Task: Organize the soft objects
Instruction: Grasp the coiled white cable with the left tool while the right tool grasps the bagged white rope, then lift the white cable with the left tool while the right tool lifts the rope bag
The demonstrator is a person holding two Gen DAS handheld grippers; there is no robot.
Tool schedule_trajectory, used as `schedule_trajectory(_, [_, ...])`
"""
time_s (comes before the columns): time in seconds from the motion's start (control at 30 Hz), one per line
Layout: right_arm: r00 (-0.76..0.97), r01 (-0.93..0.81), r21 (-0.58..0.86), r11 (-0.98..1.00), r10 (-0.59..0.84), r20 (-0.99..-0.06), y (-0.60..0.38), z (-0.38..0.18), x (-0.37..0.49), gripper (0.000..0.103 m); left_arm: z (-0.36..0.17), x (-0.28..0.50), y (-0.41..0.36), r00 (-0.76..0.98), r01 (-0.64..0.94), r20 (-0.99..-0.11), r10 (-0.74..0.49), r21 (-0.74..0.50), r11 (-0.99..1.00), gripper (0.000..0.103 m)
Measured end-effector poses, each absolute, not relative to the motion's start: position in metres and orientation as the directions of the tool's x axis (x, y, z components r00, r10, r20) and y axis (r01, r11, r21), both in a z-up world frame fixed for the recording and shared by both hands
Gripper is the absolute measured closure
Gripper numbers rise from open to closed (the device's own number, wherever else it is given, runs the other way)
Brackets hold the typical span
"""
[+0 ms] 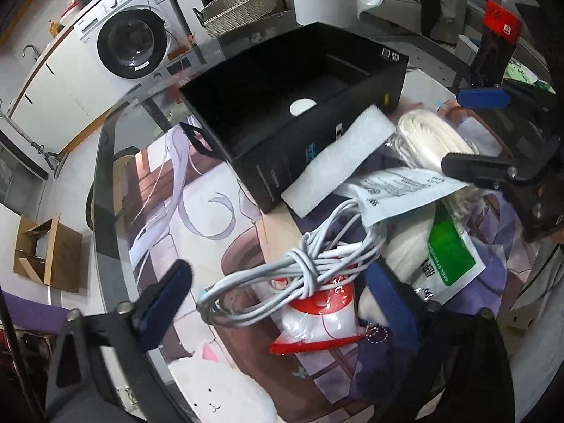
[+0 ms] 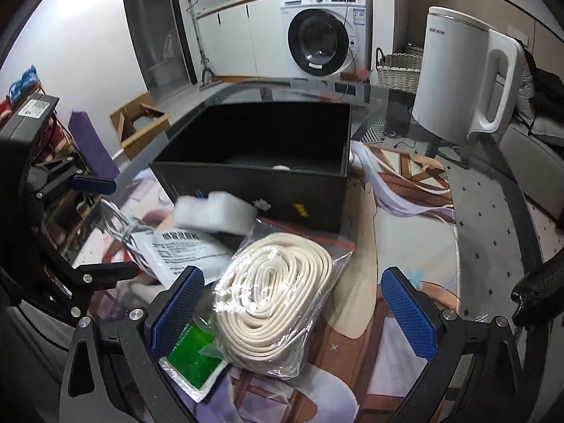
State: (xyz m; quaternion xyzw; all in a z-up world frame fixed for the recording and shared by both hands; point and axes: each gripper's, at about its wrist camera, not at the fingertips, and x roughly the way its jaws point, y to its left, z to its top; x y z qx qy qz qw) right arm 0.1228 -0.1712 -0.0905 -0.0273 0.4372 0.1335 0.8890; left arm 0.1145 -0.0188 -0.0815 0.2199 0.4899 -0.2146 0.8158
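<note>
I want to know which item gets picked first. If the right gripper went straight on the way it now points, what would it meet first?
Most likely the bagged coil of cream cord, which lies between the open right gripper fingers and nearer than the black box. Depth is hard to judge in this fisheye view.

Left gripper (image 1: pixel 282 299): matte black frame, two angular arms ending in flat fingers (image 1: pixel 165 303) faced with dark blue textured pads. Round silver screw heads sit at the arm joints; triangular cut-outs lighten each arm.

Right gripper (image 2: pixel 299 313): same black construction, blue pads (image 2: pixel 176 312) with a fine diamond-grid surface, silver screws at the base of each finger, triangular slots in the arms. Seen from the left wrist view, its body is black with small screws along the linkage and one blue-faced finger.

A white printed label sits on the left gripper's black housing, seen from the right wrist view.
</note>
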Motion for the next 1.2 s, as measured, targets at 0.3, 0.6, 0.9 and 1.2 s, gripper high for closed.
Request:
schedule_trajectory(0.3, [0.508, -0.323, 0.076, 0.943, 0.241, -0.827, -0.16, -0.109, 0.123, 0.025, -0.077, 0.098, -0.028, 0.382, 0.608, -0.907, -0.179, 0.101, 0.787, 0.073])
schedule_trajectory(0.6, [0.485, -0.353, 0.095, 0.931, 0.269, -0.832, -0.163, -0.111, 0.12, 0.047, -0.08, 0.091, -0.026, 0.368, 0.581, -0.914, -0.171, 0.083, 0.81, 0.068])
schedule_trajectory(0.9, [0.486, -0.371, 0.082, 0.925, 0.269, -0.832, -0.161, -0.11, 0.117, 0.06, -0.087, 0.089, -0.031, 0.387, 0.572, -0.913, -0.127, 0.129, 0.81, 0.066])
schedule_trajectory(1.2, [0.48, -0.388, 0.084, 0.918, 0.279, -0.832, -0.159, -0.11, 0.115, 0.063, -0.085, 0.087, -0.03, 0.368, 0.568, -0.918, -0.146, 0.098, 0.817, 0.055])
